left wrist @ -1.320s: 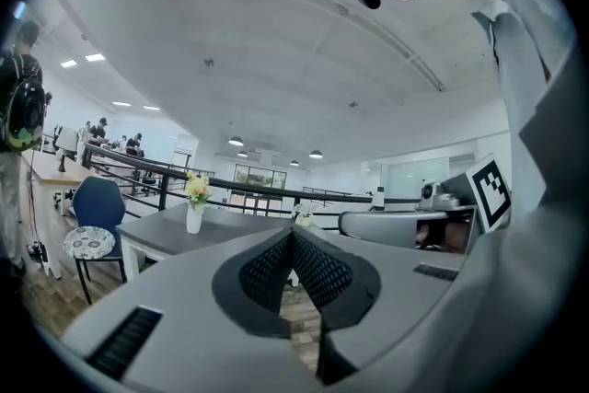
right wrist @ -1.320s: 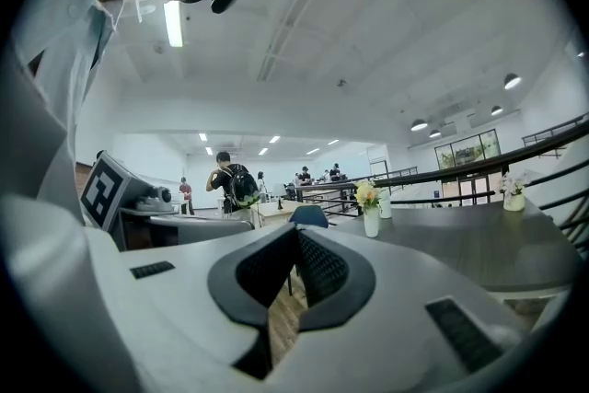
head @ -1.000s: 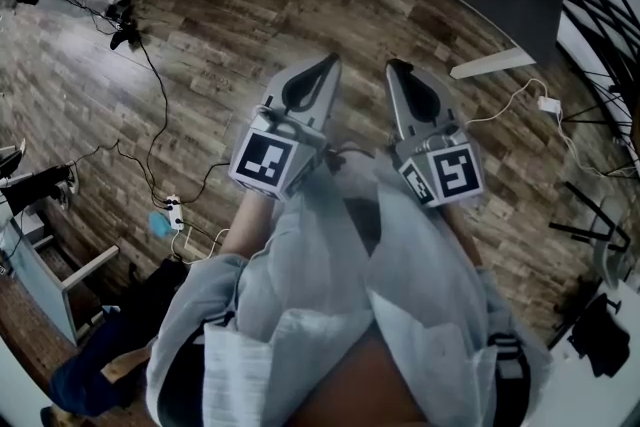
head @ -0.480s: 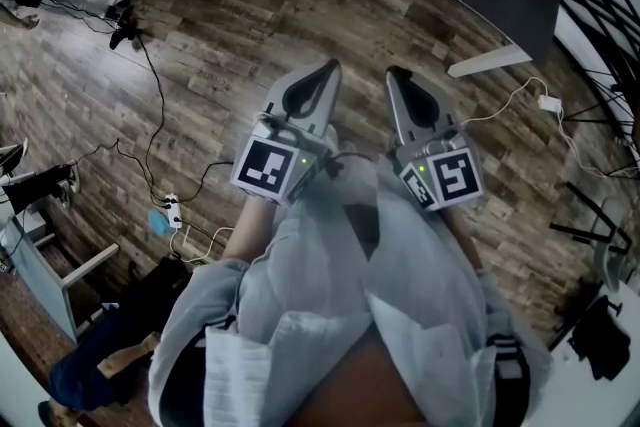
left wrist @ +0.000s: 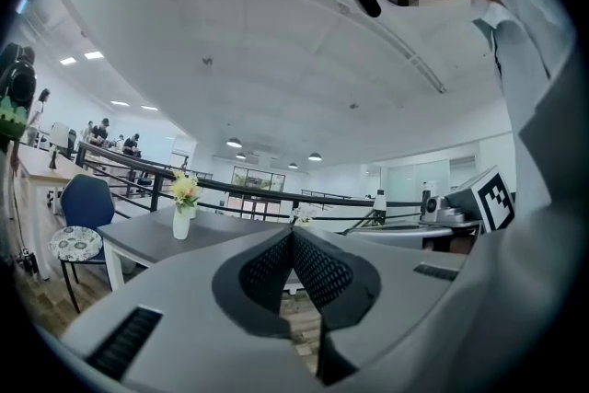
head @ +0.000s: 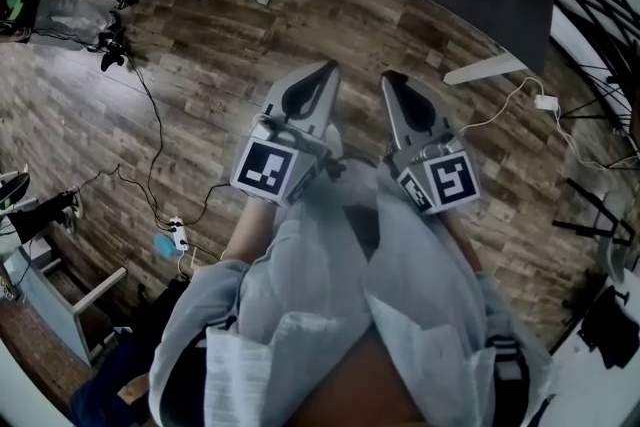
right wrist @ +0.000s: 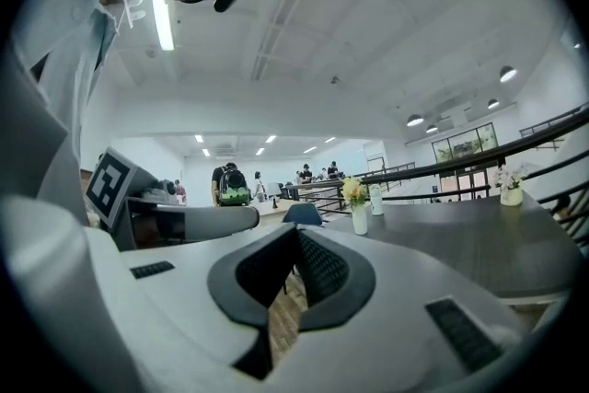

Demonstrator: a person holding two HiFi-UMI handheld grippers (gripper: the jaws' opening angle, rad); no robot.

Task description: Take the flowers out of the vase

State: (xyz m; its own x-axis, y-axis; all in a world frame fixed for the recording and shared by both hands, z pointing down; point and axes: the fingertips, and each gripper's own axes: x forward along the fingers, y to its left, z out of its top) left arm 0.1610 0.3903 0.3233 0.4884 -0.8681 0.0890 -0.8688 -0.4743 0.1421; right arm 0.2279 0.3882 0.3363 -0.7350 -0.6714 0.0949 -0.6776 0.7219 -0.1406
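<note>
Flowers (left wrist: 185, 190) beyond level, closed hand-held grippers (head: 328, 67) (head: 389, 76)

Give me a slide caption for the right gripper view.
Shut, empty right gripper points level toward a dark table where yellow flowers stand in a white vase.

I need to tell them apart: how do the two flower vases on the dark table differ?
The yellow-flower vase holds yellow blooms; the pale-flower vase holds whitish ones. The yellow-flower vase stands beside a white cylinder; the pale-flower vase stands apart from them. Both stand upright on the table.
</note>
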